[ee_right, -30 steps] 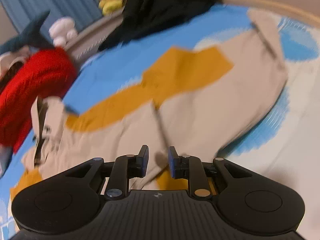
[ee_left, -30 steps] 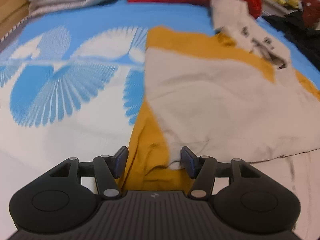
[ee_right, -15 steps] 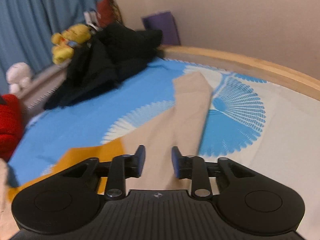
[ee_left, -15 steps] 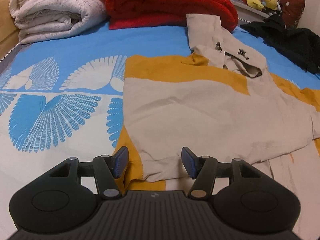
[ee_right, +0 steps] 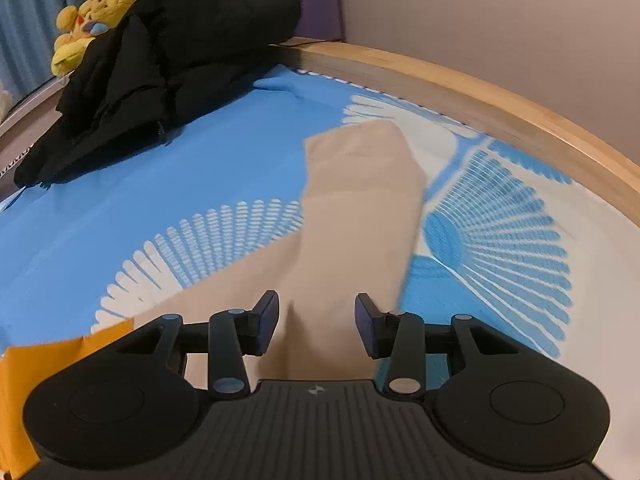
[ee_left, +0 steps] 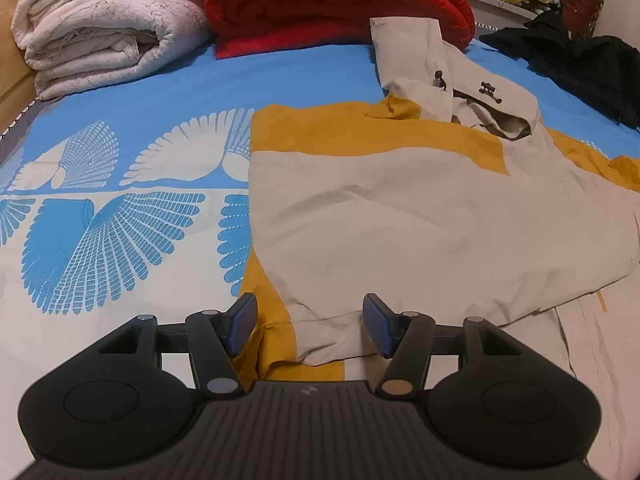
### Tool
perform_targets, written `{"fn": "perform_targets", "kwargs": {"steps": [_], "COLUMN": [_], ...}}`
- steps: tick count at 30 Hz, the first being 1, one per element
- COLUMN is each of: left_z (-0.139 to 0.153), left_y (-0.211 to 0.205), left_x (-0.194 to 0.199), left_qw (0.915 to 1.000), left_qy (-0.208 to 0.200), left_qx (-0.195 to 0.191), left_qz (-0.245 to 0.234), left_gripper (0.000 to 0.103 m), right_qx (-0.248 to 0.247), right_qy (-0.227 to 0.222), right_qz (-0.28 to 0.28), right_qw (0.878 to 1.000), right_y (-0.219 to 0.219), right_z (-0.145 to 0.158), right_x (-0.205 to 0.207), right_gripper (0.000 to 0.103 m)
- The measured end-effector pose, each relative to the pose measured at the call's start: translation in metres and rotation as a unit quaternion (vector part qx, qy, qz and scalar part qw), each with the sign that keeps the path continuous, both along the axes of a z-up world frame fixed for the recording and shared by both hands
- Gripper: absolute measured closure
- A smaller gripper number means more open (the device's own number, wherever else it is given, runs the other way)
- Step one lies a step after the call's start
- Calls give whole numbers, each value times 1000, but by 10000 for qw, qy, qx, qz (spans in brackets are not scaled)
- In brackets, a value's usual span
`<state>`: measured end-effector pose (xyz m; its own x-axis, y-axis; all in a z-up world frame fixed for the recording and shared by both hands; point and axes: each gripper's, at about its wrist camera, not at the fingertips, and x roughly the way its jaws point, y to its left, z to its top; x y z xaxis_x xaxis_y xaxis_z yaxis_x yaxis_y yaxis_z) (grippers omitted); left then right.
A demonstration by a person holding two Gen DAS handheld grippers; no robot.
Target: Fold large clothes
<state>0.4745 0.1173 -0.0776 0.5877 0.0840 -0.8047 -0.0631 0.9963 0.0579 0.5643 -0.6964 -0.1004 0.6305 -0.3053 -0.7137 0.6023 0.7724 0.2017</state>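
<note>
A beige and mustard hooded jacket lies spread on the blue and white bed sheet, one sleeve folded across its body. My left gripper hovers open over the folded sleeve's cuff, pads apart from the cloth. In the right wrist view the jacket's other beige sleeve stretches out toward the bed's far side. My right gripper hangs above that sleeve, its jaws opening, with cloth below them and nothing pinched.
A folded white blanket and a red blanket lie at the head of the bed. Black clothing and yellow plush toys sit at one side. A wooden bed rail borders the sheet.
My right gripper has swept from the jacket's body out along the spread sleeve and its jaws have widened. The left gripper's view has steadied over the cuff.
</note>
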Motion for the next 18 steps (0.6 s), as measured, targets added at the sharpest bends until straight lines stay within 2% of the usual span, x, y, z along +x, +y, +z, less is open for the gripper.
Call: {"fn": "perform_targets", "kwargs": {"steps": [2, 3, 4, 6, 9, 13, 15, 18], "left_z": [0, 1, 2, 5, 12, 23, 28, 35], "left_y": [1, 2, 3, 4, 7, 19, 25, 35], "left_x": [0, 1, 1, 2, 0, -5, -6, -10], "left_qw": [10000, 10000, 10000, 10000, 9998, 9990, 9985, 9975], "left_qy": [3, -6, -18, -56, -140, -258, -300, -353], "left_qx": [15, 12, -7, -69, -154, -307, -379, -501], "left_qz": [-10, -1, 15, 33, 65, 179, 255, 357], "left_gripper": [39, 39, 39, 39, 39, 39, 39, 39], "right_qx": [-281, -459, -552, -440, -597, -724, -940, -1208], "right_qy": [207, 427, 579, 480, 267, -391, -800, -1347], "right_qz": [64, 47, 17, -46, -173, -193, 199, 1039], "right_qw": [9994, 9980, 9968, 9979, 9977, 9964, 9921, 9780], "right_y": [5, 7, 8, 6, 10, 28, 58, 126], "right_z": [0, -2, -3, 1, 18, 60, 88, 128], "right_x": [10, 15, 17, 14, 3, -20, -28, -39], "right_gripper": [62, 79, 101, 103, 103, 103, 103, 103]}}
